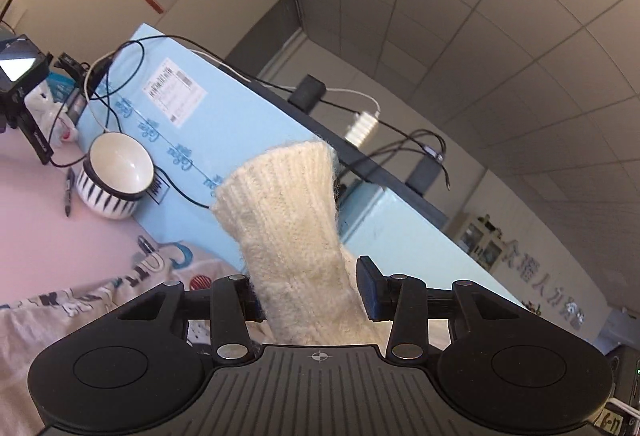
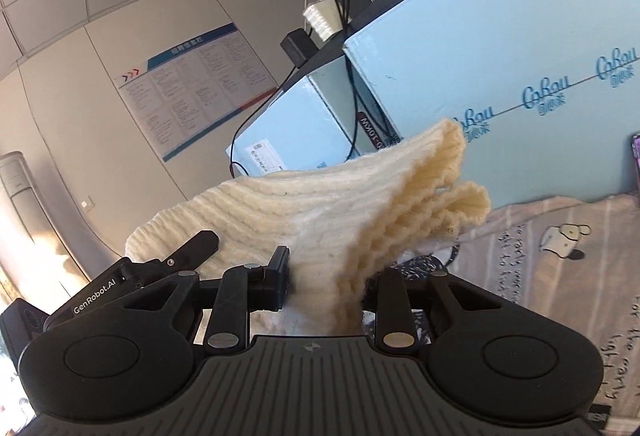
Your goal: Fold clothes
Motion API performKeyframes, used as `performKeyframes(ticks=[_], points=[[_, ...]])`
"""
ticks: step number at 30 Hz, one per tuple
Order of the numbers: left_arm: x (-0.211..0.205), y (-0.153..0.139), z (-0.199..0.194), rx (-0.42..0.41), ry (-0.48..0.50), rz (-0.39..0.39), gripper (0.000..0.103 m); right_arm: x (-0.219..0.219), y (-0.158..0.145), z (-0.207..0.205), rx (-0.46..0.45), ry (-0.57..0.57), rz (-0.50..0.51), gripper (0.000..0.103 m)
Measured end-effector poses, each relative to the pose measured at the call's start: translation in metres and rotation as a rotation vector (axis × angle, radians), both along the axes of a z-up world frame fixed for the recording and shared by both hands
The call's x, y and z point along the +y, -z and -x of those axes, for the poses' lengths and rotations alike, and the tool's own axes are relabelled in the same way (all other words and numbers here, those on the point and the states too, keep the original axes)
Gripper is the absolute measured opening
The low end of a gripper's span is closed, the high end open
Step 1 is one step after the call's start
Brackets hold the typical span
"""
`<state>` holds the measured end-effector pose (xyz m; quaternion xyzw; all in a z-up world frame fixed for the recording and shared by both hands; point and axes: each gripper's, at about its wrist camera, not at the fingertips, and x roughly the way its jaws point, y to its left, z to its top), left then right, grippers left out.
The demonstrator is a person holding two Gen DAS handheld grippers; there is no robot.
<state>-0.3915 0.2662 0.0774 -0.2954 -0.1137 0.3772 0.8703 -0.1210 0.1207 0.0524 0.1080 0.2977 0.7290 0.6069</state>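
A cream ribbed knit garment (image 1: 288, 212) stands up between the fingers of my left gripper (image 1: 310, 292), which is shut on it and holds it raised. In the right wrist view the same cream knit (image 2: 320, 212) runs through my right gripper (image 2: 328, 282), which is also shut on it; its ribbed edge flares out to the right. The left gripper's black body (image 2: 132, 284) shows at the lower left of the right wrist view. A printed light-coloured garment (image 2: 560, 260) lies on the table below; it also shows in the left wrist view (image 1: 80, 300).
Light blue cartons (image 1: 224, 124) stand along the table's far side, with cables and chargers on top. A striped white bowl (image 1: 116, 176) and a pen (image 1: 69, 192) sit on the pink tabletop (image 1: 36, 220) at left, beside a black camera device (image 1: 20, 84).
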Motion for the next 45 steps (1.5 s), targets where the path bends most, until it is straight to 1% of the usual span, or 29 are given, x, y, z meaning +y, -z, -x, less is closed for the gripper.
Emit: performKeyframes(ticks=[2, 4, 7, 8, 9, 12, 14, 16, 17, 18, 19, 21, 22, 23, 24, 25, 26, 27, 29, 32, 33, 35, 36, 39, 41, 45], points=[[0.016, 0.001, 0.002, -0.022, -0.022, 0.002, 0.04, 0.014, 0.0, 0.01, -0.025, 0.006, -0.005, 0.023], [0.027, 0.003, -0.002, -0.016, -0.047, -0.017, 0.04, 0.026, 0.0, 0.019, -0.078, 0.023, -0.015, 0.023], [0.04, 0.019, -0.009, -0.021, -0.053, -0.084, 0.04, 0.04, 0.005, 0.031, -0.191, 0.055, -0.052, 0.023], [0.046, 0.025, -0.013, -0.011, -0.045, -0.091, 0.04, 0.046, 0.008, 0.033, -0.231, 0.07, -0.064, 0.023], [0.053, 0.032, -0.016, 0.003, -0.028, -0.077, 0.04, 0.052, 0.012, 0.034, -0.268, 0.084, -0.071, 0.023], [0.078, 0.052, -0.025, 0.044, 0.025, -0.004, 0.04, 0.075, 0.026, 0.036, -0.376, 0.115, -0.058, 0.023], [0.092, 0.062, -0.033, 0.08, 0.043, 0.07, 0.04, 0.093, 0.038, 0.036, -0.467, 0.11, -0.03, 0.023], [0.099, 0.069, -0.04, 0.134, 0.048, 0.12, 0.04, 0.106, 0.052, 0.032, -0.507, 0.095, 0.023, 0.023], [0.101, 0.072, -0.043, 0.166, 0.05, 0.143, 0.04, 0.113, 0.06, 0.026, -0.478, 0.084, 0.065, 0.023], [0.102, 0.074, -0.046, 0.198, 0.049, 0.166, 0.04, 0.117, 0.066, 0.019, -0.43, 0.075, 0.101, 0.024], [0.102, 0.076, -0.048, 0.223, 0.047, 0.185, 0.042, 0.122, 0.072, 0.01, -0.368, 0.064, 0.146, 0.024], [0.102, 0.079, -0.051, 0.256, 0.049, 0.206, 0.046, 0.126, 0.084, -0.004, -0.288, 0.063, 0.214, 0.026], [0.102, 0.079, -0.05, 0.271, 0.03, 0.216, 0.058, 0.126, 0.088, -0.008, -0.277, 0.077, 0.227, 0.03], [0.1, 0.079, -0.049, 0.283, -0.003, 0.223, 0.072, 0.125, 0.091, -0.011, -0.269, 0.092, 0.24, 0.037], [0.098, 0.078, -0.048, 0.296, -0.036, 0.23, 0.079, 0.125, 0.094, -0.013, -0.276, 0.111, 0.251, 0.041], [0.095, 0.078, -0.045, 0.302, -0.07, 0.231, 0.089, 0.123, 0.098, -0.014, -0.277, 0.121, 0.255, 0.046], [0.092, 0.077, -0.041, 0.304, -0.109, 0.226, 0.094, 0.121, 0.1, -0.015, -0.274, 0.128, 0.256, 0.052], [0.09, 0.076, -0.038, 0.317, -0.148, 0.223, 0.096, 0.122, 0.101, -0.016, -0.269, 0.137, 0.263, 0.055], [0.093, 0.078, -0.038, 0.38, -0.208, 0.236, 0.096, 0.125, 0.102, -0.018, -0.263, 0.156, 0.277, 0.068], [0.103, 0.086, -0.046, 0.466, -0.226, 0.276, 0.098, 0.128, 0.103, -0.02, -0.25, 0.165, 0.297, 0.071], [0.104, 0.088, -0.048, 0.489, -0.227, 0.28, 0.098, 0.128, 0.104, -0.02, -0.253, 0.166, 0.299, 0.073], [0.102, 0.087, -0.051, 0.513, -0.235, 0.263, 0.099, 0.128, 0.103, -0.018, -0.269, 0.177, 0.302, 0.077], [0.102, 0.087, -0.051, 0.515, -0.237, 0.259, 0.099, 0.125, 0.101, -0.017, -0.282, 0.188, 0.298, 0.077], [0.102, 0.088, -0.045, 0.476, -0.233, 0.261, 0.099, 0.115, 0.093, -0.012, -0.31, 0.213, 0.278, 0.078], [0.097, 0.085, -0.042, 0.446, -0.24, 0.232, 0.099, 0.107, 0.084, -0.008, -0.337, 0.219, 0.265, 0.078], [0.082, 0.076, -0.029, 0.377, -0.34, 0.15, 0.099, 0.076, 0.068, -0.011, -0.358, 0.23, 0.228, 0.079]])
